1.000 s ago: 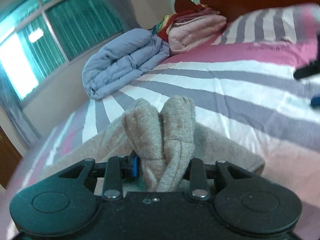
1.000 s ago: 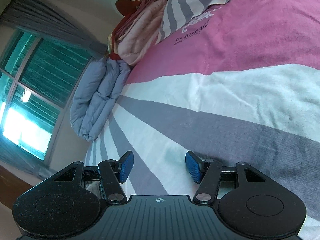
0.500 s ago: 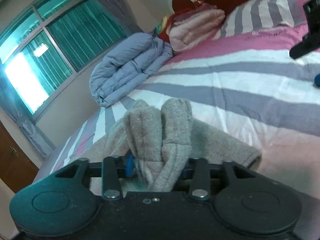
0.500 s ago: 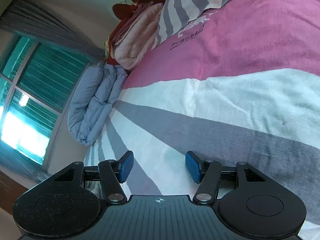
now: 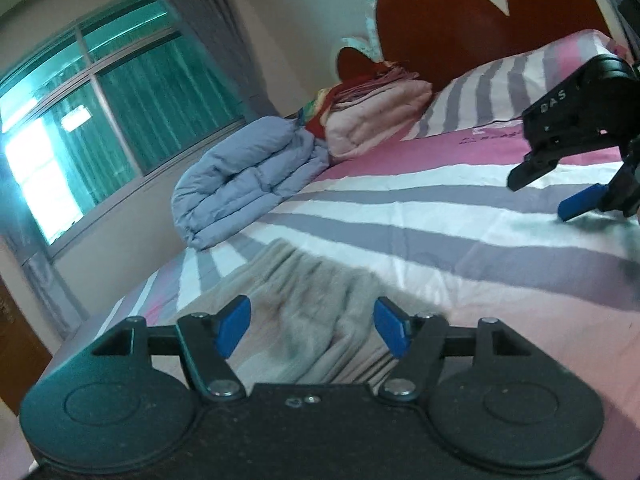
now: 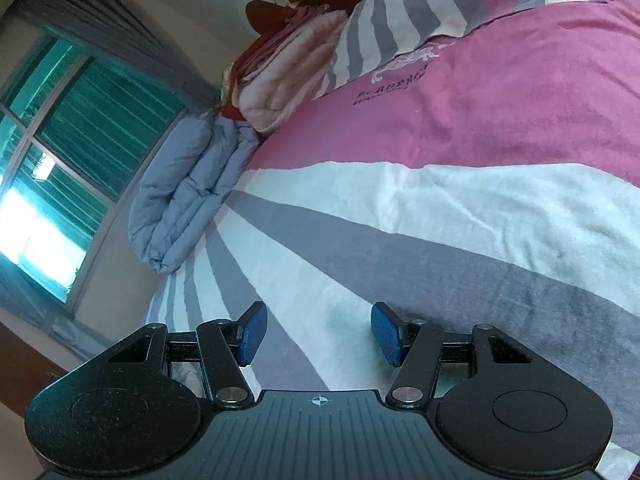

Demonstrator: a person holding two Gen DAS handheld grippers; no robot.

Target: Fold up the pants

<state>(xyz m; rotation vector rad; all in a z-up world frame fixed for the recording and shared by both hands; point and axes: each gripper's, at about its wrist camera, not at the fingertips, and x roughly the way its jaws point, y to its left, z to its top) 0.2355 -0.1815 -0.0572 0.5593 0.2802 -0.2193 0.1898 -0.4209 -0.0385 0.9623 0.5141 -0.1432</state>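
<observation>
The left gripper (image 5: 311,326) is seen with its jaws parted; they have just been opening, and the beige pants (image 5: 308,300) lie on the bed below and beyond the blue pads (image 5: 232,330), released, with no pad pressed on the cloth. The pants are spread, blurred, on the striped bedsheet (image 5: 420,216) near the foot edge of the bed, toward the window side; ridges of folded cloth are visible running away from the camera. Whether the fold is neat cannot be told from the blur.

The right gripper (image 6: 318,334) is seen with its jaws apart and nothing between them; only bare grey and white stripes of the bedsheet (image 6: 420,240) are seen past its pads. In the left wrist view the right gripper (image 5: 560,196) is observed at the right-hand edge, low over the sheet, well apart from the pants.

A folded blue duvet (image 5: 248,184) is noted at the window-side edge of the bed, with a stack of pink bedding (image 5: 376,116) just beyond it toward the headboard corner. A striped pillow (image 5: 504,92) lies against the dark red headboard (image 5: 460,32). A window with green curtains (image 5: 132,112) is recorded on the wall beside the bed
</observation>
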